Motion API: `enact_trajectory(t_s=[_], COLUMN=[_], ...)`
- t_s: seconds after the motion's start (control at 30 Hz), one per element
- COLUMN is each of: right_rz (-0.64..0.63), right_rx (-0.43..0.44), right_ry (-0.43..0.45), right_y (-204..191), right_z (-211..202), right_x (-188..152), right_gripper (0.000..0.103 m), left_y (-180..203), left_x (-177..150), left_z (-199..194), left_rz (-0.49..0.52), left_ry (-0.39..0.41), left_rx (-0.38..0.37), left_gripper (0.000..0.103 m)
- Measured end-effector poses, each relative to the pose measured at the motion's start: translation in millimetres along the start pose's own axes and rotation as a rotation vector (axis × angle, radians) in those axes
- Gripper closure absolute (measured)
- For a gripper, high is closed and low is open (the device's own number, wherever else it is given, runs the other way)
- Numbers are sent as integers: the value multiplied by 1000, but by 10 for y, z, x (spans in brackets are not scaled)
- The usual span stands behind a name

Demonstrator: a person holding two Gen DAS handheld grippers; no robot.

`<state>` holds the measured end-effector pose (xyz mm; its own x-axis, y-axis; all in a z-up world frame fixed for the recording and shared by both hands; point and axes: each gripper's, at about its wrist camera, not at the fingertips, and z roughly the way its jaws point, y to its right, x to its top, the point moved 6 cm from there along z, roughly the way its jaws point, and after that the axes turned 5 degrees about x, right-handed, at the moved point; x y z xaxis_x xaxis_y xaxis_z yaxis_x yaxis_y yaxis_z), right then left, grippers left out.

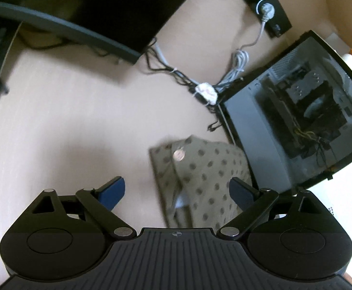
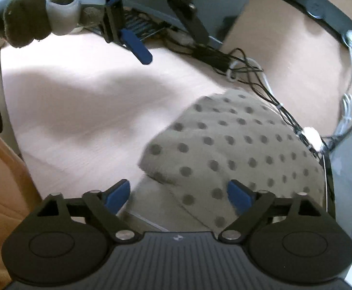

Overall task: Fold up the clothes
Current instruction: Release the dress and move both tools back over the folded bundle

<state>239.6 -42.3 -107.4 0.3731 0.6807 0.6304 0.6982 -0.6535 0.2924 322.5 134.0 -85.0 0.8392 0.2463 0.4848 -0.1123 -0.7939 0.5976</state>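
- The tabletop (image 1: 62,125) is a pale, smooth laminate with a faint wood grain, and it takes up most of both views.
- A PC case (image 1: 296,120) with a dark glass side panel stands at the right of the left wrist view, with its boards and cabling visible inside. I can't read any badge on it.
- A black monitor (image 1: 118,7) sits at the back with a curved, matte lower edge.
- The garment (image 2: 236,149) is a soft khaki-green fabric with darker polka dots, folded into a rounded, puffy bundle. It's lying on the tabletop just beside the PC case. One round pinkish button (image 1: 178,155) shows on it in the left view. No label is legible.
- The right gripper (image 2: 178,193) is black plastic with blue pads. Its jaws are spread wide and hold nothing, right over the near edge of the garment.
- The left gripper (image 1: 177,191) is the same build, with its jaws also spread and empty.
- A tangle of thin black and grey cables (image 1: 190,79) runs behind the garment, tied with something white.
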Motion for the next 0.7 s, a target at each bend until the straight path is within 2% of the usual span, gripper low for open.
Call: enact_trajectory(t_s=[0.1,0.13,0.17,0.2,0.27,0.33,0.4,0.53,0.6,0.63,0.7], right_rz=[-13,6,49,125,290,356,349,412,381,359,388], right_rx=[-34,-56,-77,-80,-10,50,50,90,133,144,100], right_ry=[-13,-17,-18,-15,-17,-40,-42,0,22,31,51], right_y=[-42,18,117,251,448,455,387,381,345,344,538], right_z=[17,14,4,-22,-23,49,134,136,54,-26,-50], right_x=[20,17,19,25,8,-6,-11,48,90,86,66], right_gripper=[11,21,25,25,25,26,25,24,24,25,23], left_y=[-72,-92,-113,-125,-125,-64,139,711,873,885,828], left_x=[-76,-100,-121,-130,-123,-69,28,170,170,132,31], left_z=[12,18,15,8,-7,-24,-26,128,363,534,845], left_rz=[-8,-10,-10,-8,-3,10,54,164,193,194,183], left_ry=[-18,-25,-30,-33,-29,-13,10,27,-14,-55,-129], left_rx=[20,29,35,36,32,11,-62,-240,-278,-259,-200], left_gripper=[7,7,7,7,7,7,7,6,6,6,6])
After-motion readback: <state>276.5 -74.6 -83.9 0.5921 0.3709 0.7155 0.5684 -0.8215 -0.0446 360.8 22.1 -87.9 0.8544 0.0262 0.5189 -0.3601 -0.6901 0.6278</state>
